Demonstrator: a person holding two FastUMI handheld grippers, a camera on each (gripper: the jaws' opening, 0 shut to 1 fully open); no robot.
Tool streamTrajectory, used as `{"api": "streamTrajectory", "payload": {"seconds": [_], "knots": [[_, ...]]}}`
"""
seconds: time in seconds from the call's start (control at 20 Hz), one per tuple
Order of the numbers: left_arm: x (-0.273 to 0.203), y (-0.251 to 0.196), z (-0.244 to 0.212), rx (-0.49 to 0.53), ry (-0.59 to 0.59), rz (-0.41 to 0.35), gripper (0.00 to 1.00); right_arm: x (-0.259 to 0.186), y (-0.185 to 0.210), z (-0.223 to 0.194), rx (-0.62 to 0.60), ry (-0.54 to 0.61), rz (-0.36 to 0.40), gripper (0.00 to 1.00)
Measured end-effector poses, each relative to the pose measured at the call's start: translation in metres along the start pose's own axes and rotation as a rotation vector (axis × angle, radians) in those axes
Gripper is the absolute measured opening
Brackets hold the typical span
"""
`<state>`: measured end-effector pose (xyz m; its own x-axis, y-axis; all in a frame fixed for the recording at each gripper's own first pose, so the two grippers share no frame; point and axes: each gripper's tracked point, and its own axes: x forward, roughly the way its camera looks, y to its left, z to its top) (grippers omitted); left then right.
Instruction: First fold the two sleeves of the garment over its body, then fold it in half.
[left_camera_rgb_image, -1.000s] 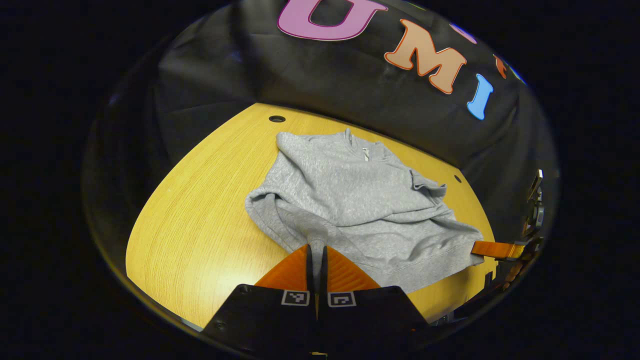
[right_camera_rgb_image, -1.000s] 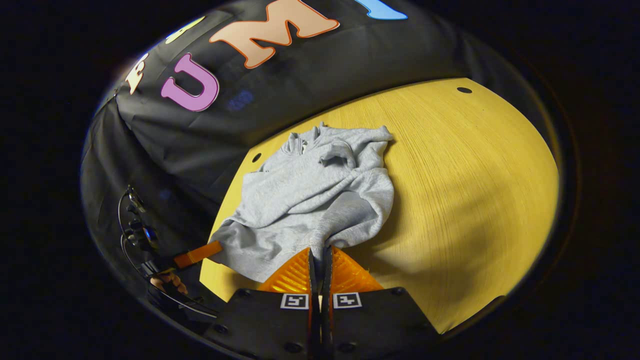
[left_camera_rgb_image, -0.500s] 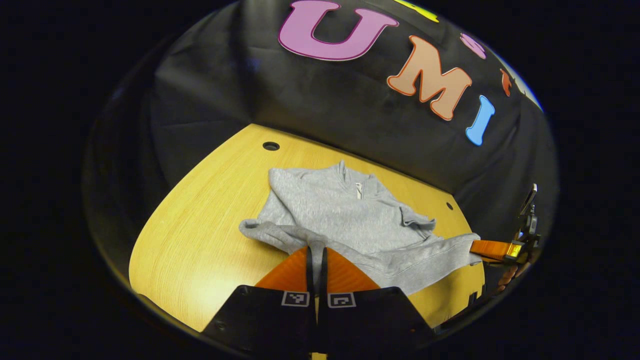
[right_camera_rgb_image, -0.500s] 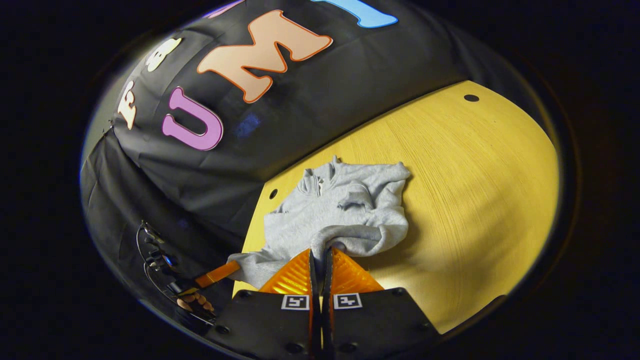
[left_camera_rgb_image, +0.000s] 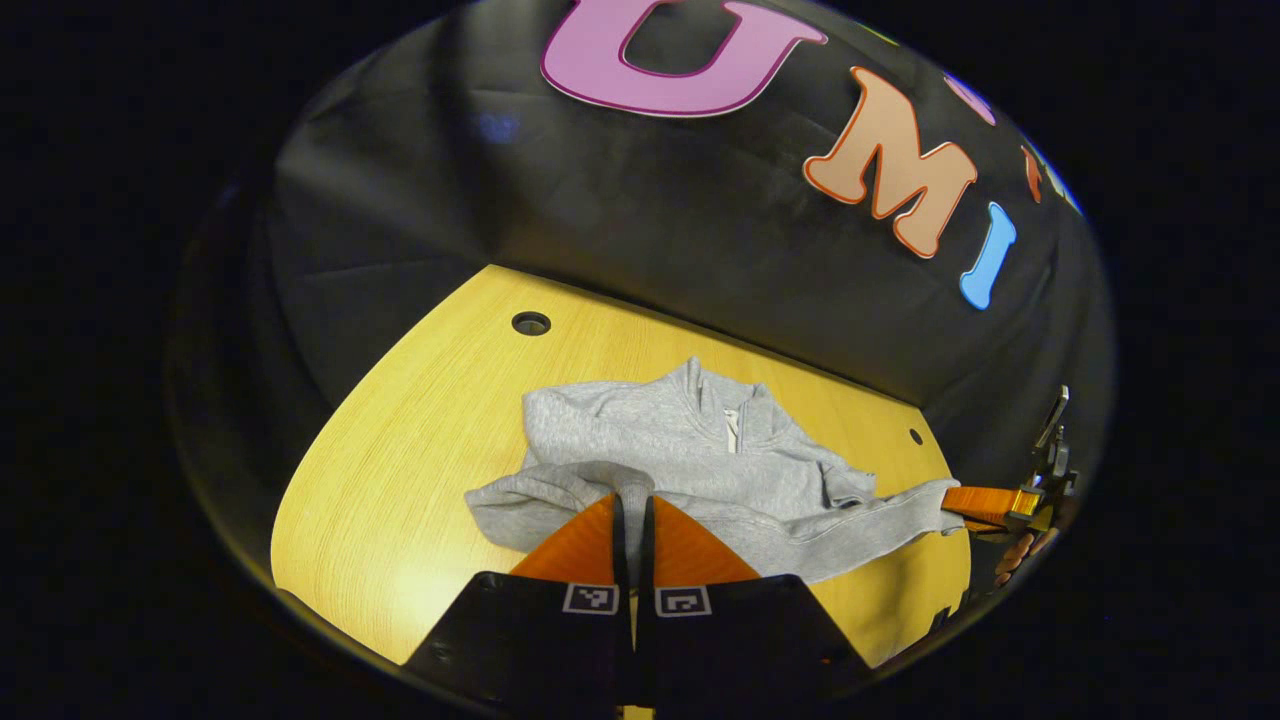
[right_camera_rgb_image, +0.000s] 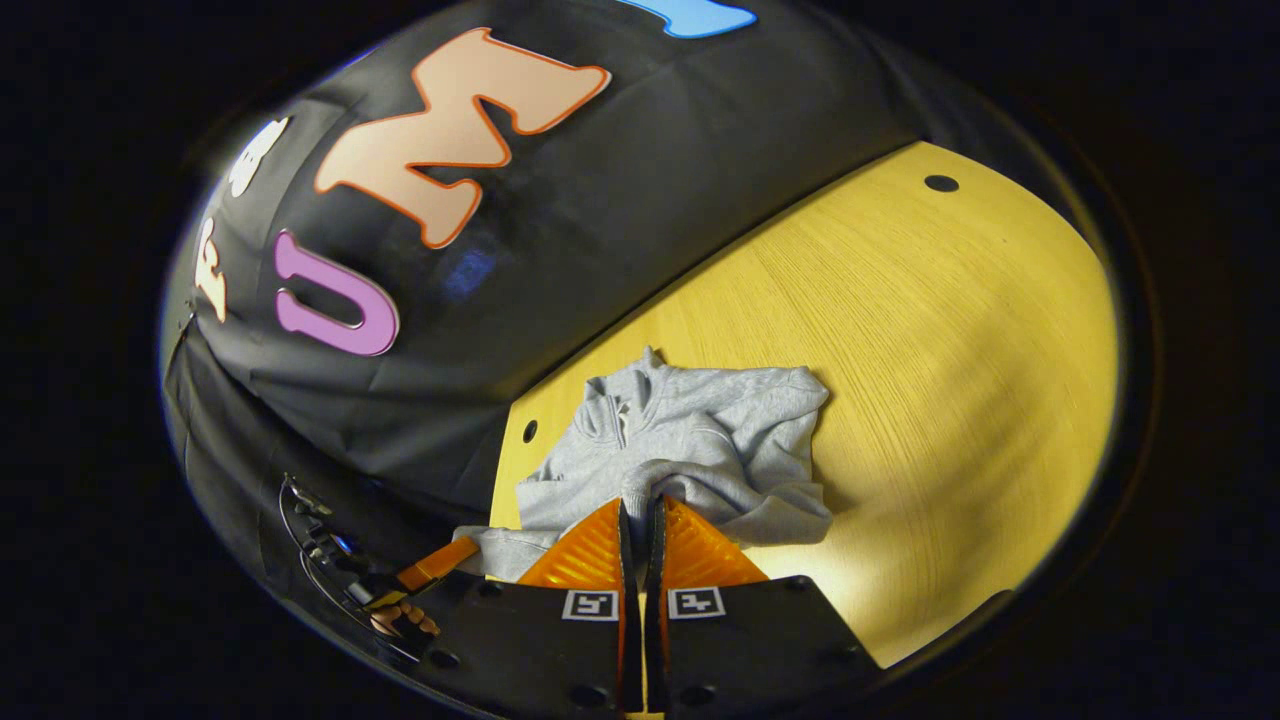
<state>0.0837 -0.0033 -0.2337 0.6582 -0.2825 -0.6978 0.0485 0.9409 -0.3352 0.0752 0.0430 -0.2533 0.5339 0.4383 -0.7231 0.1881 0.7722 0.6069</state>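
Pinching the grey sweatshirt's (left_camera_rgb_image: 690, 460) hem, the left gripper (left_camera_rgb_image: 632, 500) and right gripper (right_camera_rgb_image: 640, 505) stay clenched; no readable label shows.

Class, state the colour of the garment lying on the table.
The garment is heathered light grey, clearest in the left gripper view.

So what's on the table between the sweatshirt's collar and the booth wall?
Nothing: in the left gripper view, bare wooden table runs from the grey sweatshirt collar to the wall; the cable hole sits off to one side.

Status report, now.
Left gripper and right gripper both shut on grey sweatshirt hem. Sleeves folded over, half fold underway. Table unobstructed.
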Motion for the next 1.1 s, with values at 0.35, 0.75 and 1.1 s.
{"api": "streamTrajectory", "payload": {"seconds": [0.35, 0.75, 1.1], "knots": [[0.057, 0.009, -0.016, 0.038, 0.115, 0.034, 0.00, 0.047, -0.031, -0.001, 0.040, 0.048, -0.106, 0.08], [0.084, 0.011, -0.002, 0.003, 0.090, 0.045, 0.02, 0.058, -0.042, 0.034, 0.091, -0.038, -0.156, 0.58], [0.065, 0.011, 0.064, 0.106, -0.135, 0.108, 0.96, 0.026, -0.031, 0.086, -0.125, -0.279, -0.197, 0.98]]}}
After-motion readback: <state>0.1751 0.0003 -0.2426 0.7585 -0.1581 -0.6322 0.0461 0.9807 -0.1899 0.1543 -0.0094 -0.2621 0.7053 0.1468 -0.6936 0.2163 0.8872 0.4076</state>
